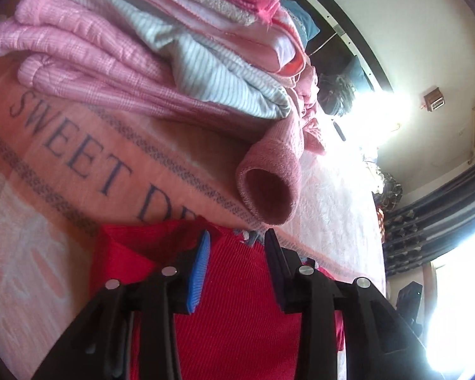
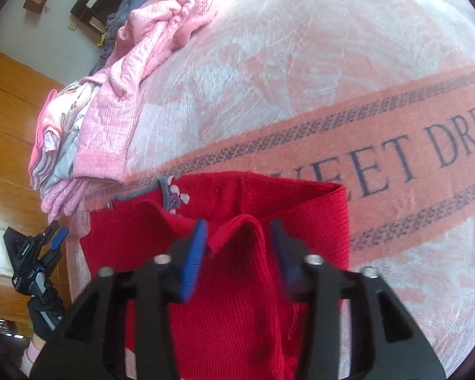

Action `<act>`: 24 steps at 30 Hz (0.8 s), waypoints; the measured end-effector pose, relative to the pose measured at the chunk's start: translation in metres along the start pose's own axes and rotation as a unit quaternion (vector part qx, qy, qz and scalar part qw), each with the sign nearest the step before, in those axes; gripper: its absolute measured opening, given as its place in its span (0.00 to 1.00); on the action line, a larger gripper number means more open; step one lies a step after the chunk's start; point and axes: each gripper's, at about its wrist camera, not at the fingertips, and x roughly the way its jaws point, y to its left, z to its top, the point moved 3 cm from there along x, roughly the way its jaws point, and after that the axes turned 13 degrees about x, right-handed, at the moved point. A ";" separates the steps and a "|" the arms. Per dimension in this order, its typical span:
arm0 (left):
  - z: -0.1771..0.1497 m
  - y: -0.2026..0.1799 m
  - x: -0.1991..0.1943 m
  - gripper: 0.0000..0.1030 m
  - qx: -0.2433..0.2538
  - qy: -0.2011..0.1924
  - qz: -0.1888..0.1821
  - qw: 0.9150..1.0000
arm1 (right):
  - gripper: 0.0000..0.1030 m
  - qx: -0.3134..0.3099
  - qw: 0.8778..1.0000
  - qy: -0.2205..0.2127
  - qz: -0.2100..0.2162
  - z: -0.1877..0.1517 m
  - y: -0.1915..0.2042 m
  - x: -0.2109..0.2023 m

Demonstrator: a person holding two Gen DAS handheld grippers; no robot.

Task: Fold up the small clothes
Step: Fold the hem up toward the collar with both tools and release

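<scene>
A red knit garment [image 2: 237, 285] lies on the pink "SWEET DREAMS" blanket [image 2: 300, 63], at six o'clock in both views. The right gripper [image 2: 239, 234] has its fingers spread, a raised fold between them. The left gripper [image 1: 237, 240] is likewise spread over the garment. A stack of pink clothes [image 1: 110, 47] sits at eleven o'clock.

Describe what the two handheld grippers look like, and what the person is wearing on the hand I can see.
Both the left gripper and the right gripper are black plastic with silver round bolt heads and ribbed blue pads on the jaws. The right wrist view also shows the left gripper from outside, black with blue pads, held by a hand in a black glove.
</scene>
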 end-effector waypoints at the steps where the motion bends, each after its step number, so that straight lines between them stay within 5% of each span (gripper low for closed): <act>1: -0.002 -0.006 -0.001 0.34 0.011 0.004 -0.005 1.000 | 0.55 -0.002 1.000 -0.010 0.015 0.001 0.004 -0.006; 5: -0.018 -0.027 0.017 0.35 0.043 0.040 -0.015 0.998 | 0.53 -0.025 0.999 0.010 0.044 -0.007 0.026 -0.006; 12: -0.057 -0.007 0.073 0.35 0.031 0.125 0.038 0.991 | 0.52 -0.043 0.997 0.051 -0.035 -0.019 0.018 0.049; 16: -0.058 0.001 0.072 0.31 0.005 0.119 0.029 0.992 | 0.49 -0.035 0.998 0.052 -0.025 -0.020 0.011 0.050; 20: -0.056 -0.020 0.054 0.43 0.059 0.122 0.049 0.990 | 0.57 -0.051 0.998 0.044 -0.001 -0.028 0.013 0.014; 21: -0.057 -0.029 0.048 0.48 0.088 0.127 0.059 0.986 | 0.65 -0.057 0.997 0.044 0.001 -0.032 0.010 0.003; 24: -0.068 -0.051 0.030 0.63 0.152 0.138 0.067 0.976 | 0.68 -0.069 0.996 0.050 -0.013 -0.045 -0.009 -0.022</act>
